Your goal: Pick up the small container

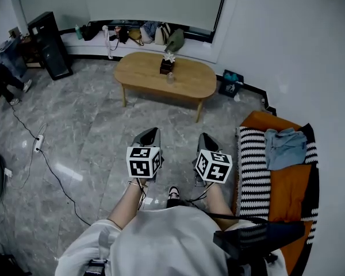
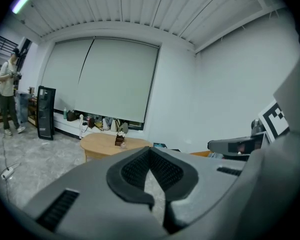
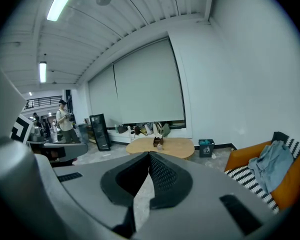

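A small clear container (image 1: 170, 78) stands on the oval wooden table (image 1: 187, 84) across the room, just in front of a dark box (image 1: 167, 65) topped with something white. In the left gripper view the table (image 2: 97, 145) and box (image 2: 120, 140) are far beyond the jaws. The right gripper view shows the same table (image 3: 175, 145) and box (image 3: 158, 142) at a distance. My left gripper (image 1: 150, 134) and right gripper (image 1: 206, 138) hang side by side over the floor, well short of the table. Both are shut with nothing held, their tips meeting (image 2: 150, 149) (image 3: 149, 154).
An orange sofa (image 1: 287, 180) with a striped cushion (image 1: 253, 165) and a blue garment (image 1: 284, 145) is at my right. A black cabinet (image 1: 50, 37) stands back left, bags (image 1: 155, 33) line the window ledge, and a cable (image 1: 46, 160) crosses the floor. A person (image 2: 9, 91) stands at the left.
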The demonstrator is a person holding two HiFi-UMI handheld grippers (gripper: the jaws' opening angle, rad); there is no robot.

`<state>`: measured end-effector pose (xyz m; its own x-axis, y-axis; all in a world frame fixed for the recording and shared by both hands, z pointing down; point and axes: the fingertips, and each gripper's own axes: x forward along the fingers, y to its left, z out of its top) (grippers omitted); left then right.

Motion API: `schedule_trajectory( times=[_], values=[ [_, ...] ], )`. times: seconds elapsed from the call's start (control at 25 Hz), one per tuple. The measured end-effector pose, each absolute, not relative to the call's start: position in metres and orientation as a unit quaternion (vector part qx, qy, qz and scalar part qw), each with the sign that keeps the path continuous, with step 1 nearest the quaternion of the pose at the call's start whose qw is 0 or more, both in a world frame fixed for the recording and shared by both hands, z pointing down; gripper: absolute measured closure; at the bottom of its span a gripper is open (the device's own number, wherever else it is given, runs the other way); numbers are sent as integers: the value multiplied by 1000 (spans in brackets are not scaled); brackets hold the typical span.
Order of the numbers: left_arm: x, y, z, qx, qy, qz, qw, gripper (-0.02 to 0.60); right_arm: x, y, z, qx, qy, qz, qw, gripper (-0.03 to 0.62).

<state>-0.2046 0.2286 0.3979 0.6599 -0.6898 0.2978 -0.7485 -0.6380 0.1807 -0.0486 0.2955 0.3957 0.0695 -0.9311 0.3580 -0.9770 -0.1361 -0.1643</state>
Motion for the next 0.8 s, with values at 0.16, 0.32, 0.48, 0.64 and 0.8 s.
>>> schedule_trajectory(
  times=[0.16, 0.32, 0.48, 0.64, 0.8],
  values=[
    [-179, 198, 394, 898, -404, 99, 145, 574, -24, 263, 389, 724, -661, 188, 60, 571],
    [-154, 169, 385, 899, -404, 94, 141, 574, 1, 231, 382, 720, -666, 184, 62, 571],
    [-134, 140, 381, 898, -409, 92, 138, 574, 20, 203, 377, 715, -672, 181, 62, 571],
    [-115, 117, 380, 895, -415, 93, 136, 574, 42, 179, 375, 712, -676, 179, 61, 571],
    [-98, 95, 380, 894, -417, 98, 131, 574, 61, 155, 376, 710, -679, 180, 58, 571]
  ],
)
